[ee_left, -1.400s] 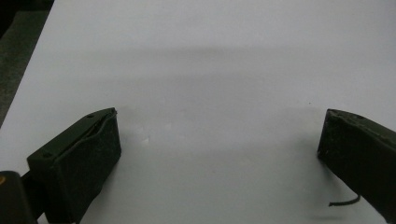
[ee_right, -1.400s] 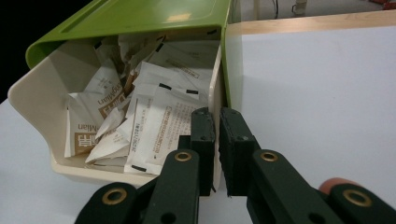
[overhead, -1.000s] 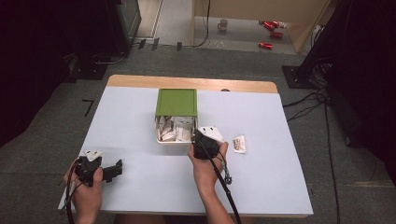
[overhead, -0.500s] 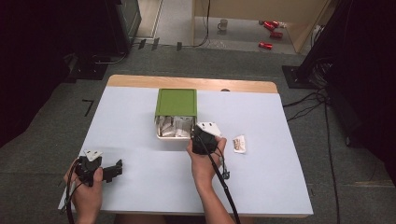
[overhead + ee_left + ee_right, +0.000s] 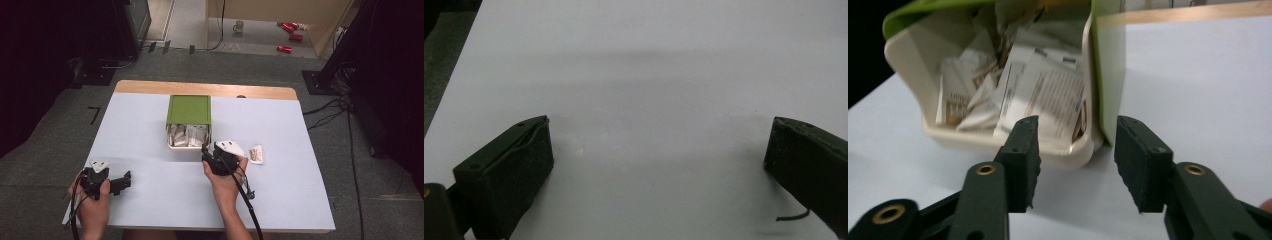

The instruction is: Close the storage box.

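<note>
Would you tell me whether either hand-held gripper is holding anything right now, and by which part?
Nothing is held. The right hand-held gripper has just opened, jaws empty, before the box of packets. The left hand-held gripper stands open over bare table.

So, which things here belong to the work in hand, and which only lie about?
In the work:
- right gripper, jaws open, nothing between them
- box, green lid
- packets in its open drawer
- loose packet on the table

Lying about:
- left gripper, open
- mug, red cans on the floor

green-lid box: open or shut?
Open. The green lid covers only the back of the box; paper packets show in the uncovered front.
</note>
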Demonstrator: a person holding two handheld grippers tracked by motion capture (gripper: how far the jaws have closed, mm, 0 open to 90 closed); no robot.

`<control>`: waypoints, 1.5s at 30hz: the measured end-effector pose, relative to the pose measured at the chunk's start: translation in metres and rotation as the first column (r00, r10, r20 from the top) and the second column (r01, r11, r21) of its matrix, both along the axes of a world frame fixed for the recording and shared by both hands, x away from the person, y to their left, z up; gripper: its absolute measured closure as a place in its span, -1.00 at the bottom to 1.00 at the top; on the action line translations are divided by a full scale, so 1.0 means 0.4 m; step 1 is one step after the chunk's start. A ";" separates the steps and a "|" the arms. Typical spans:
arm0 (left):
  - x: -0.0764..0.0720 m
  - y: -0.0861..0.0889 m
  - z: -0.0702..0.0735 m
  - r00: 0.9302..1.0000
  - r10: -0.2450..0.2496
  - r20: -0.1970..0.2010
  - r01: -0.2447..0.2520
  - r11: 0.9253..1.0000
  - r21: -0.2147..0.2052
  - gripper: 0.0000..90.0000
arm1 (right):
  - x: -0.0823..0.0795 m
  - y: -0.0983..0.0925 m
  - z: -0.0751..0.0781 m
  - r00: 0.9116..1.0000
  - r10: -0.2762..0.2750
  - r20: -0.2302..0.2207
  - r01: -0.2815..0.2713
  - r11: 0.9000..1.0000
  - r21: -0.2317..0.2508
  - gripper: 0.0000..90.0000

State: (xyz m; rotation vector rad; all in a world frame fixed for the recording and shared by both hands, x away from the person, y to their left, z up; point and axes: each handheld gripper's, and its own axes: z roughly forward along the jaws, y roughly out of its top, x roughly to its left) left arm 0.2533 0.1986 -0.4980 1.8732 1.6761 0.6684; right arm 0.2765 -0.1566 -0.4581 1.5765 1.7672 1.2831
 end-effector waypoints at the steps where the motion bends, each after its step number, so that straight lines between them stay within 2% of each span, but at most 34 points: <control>1: 0.000 0.000 0.000 1.000 0.000 0.000 0.000 1.000 0.000 -1.00 | -0.004 0.000 -0.006 1.000 0.009 -0.005 -0.009 1.000 -0.002 0.10; 5: 0.000 0.000 0.000 1.000 0.000 0.001 0.000 1.000 0.000 -1.00 | -0.010 0.003 -0.031 0.999 0.042 -0.028 -0.043 0.999 -0.024 0.02; 7: 0.000 0.000 0.000 1.000 0.000 0.001 0.000 1.000 0.000 -1.00 | -0.004 0.006 -0.043 0.998 0.038 -0.046 -0.040 0.998 -0.044 0.03; 11: 0.000 0.000 0.000 1.000 0.000 0.001 0.000 1.000 0.000 -1.00 | 0.012 0.013 -0.056 0.999 0.013 -0.043 -0.016 0.998 -0.067 0.07; 13: 0.000 0.000 0.000 1.000 0.000 0.001 0.000 1.000 0.000 -1.00 | 0.018 0.016 -0.058 0.998 0.025 -0.053 -0.028 0.998 -0.064 0.05; 15: 0.000 0.000 0.000 1.000 0.000 0.001 0.000 1.000 0.000 -1.00 | 0.022 0.023 -0.061 0.998 0.028 -0.048 -0.032 0.996 -0.082 0.05; 20: 0.000 0.000 0.000 1.000 0.000 0.001 0.000 1.000 0.000 -1.00 | 0.032 0.025 -0.056 0.999 0.025 -0.045 -0.028 0.997 -0.069 0.05; 28: 0.000 0.000 0.000 1.000 0.000 0.001 0.000 1.000 0.000 -1.00 | 0.055 0.033 -0.045 0.997 0.034 -0.065 -0.039 0.996 -0.085 -0.02; 33: 0.000 0.000 0.000 1.000 0.000 0.001 0.000 1.000 -0.001 -1.00 | 0.054 0.028 -0.044 0.998 0.040 -0.054 -0.044 0.995 -0.090 -0.05; 38: 0.000 0.000 0.000 1.000 0.000 0.001 0.000 1.000 0.000 -1.00 | 0.048 0.007 -0.031 0.998 0.047 -0.046 -0.051 0.995 -0.084 -0.13; 45: 0.000 0.000 0.000 1.000 0.000 0.001 0.000 1.000 0.000 -1.00 | 0.026 -0.056 0.003 0.999 0.038 -0.012 -0.039 0.996 -0.075 -0.20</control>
